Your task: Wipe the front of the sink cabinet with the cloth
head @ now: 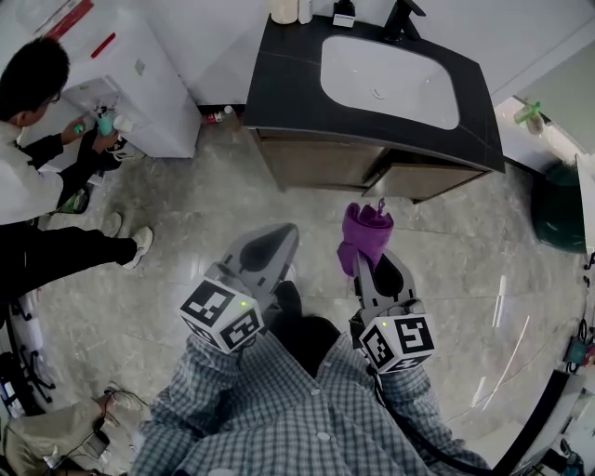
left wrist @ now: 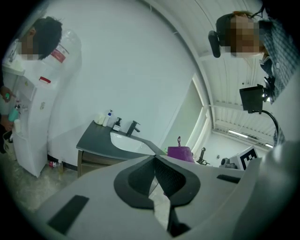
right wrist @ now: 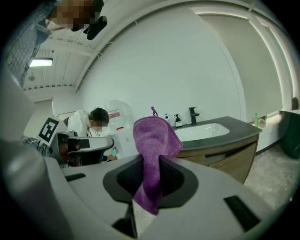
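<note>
Closest in, the left gripper [head: 277, 234] has its jaws closed on each other with nothing between them; its own view shows the dark pads meeting at the tip and only floor [head: 186, 214] behind. Just beside it, the right gripper [head: 376, 264] is clamped on the cloth [head: 365, 231], a purple, fluffy towel pinched at its middle. The cloth's upper part stands bunched above the jaws, with a small hanging loop at the top, and a shorter tail hangs below the pads in the right gripper view. It looks dry and soft, though dampness cannot be judged.

Both grippers are held over open floor, well apart from the cabinet [head: 325, 163]. The cloth touches nothing but the jaws. As I read it, the cloth is picked up and ready, but wiping has not begun: the approach and all of the wooden front are left.

Farther off, the cabinet carries a dark top with a white sink [head: 390, 79] and a black tap [head: 402, 19]. To the far left a person [head: 28, 177] crouches at a white dispenser [head: 139, 74].
</note>
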Demonstrator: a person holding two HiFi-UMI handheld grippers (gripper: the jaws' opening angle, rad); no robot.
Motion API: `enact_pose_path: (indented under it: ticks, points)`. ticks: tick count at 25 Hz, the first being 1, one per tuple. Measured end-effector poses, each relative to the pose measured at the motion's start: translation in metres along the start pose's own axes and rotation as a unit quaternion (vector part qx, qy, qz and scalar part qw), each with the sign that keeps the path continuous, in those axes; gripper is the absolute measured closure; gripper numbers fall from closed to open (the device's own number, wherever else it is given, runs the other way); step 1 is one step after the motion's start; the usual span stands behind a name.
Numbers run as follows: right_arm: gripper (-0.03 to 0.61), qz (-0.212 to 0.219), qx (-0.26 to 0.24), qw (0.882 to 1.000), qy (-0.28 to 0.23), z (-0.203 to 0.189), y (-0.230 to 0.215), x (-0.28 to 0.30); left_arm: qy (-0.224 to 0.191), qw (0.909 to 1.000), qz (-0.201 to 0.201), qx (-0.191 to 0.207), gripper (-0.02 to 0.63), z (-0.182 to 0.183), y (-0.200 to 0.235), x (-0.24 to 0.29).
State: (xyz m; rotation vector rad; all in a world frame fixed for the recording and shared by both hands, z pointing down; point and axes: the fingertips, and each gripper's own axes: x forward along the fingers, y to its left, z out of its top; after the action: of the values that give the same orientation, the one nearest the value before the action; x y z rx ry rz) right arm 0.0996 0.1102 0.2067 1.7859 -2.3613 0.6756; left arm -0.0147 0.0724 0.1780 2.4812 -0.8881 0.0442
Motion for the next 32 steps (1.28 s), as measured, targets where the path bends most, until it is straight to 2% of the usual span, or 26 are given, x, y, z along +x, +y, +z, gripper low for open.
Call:
enact_pose_path:
  ticks: [9,15,20,26,32]
  points:
    - [0.505,-0.041,0.015,0.999,0.013,0.008,-0.015,0.054,0.023,0.9996,-0.013,-0.004,0.603,0.013,0.056,0.029]
    - [0.505,-0.044,0.013,0.998,0.031,-0.005,-0.034,0.079,0.027,0.9996,-0.002,-0.011,0.603,0.005,0.079,0.046]
    - [0.505,-0.052,0.003,0.998,0.033,-0.011,-0.057,0.104,0.029,0.9996,0.007,0.0,0.603,-0.001,0.088,0.065]
    - [0.505,-0.075,-0.013,0.997,0.008,-0.011,-0.1,0.14,0.021,0.9997,0.011,-0.009,0.603,-0.016,0.097,0.097]
    - [0.505,-0.104,-0.013,0.995,-0.001,-0.043,-0.139,0.163,0.021,0.999,0.03,-0.028,0.602,-0.048,0.126,0.105]
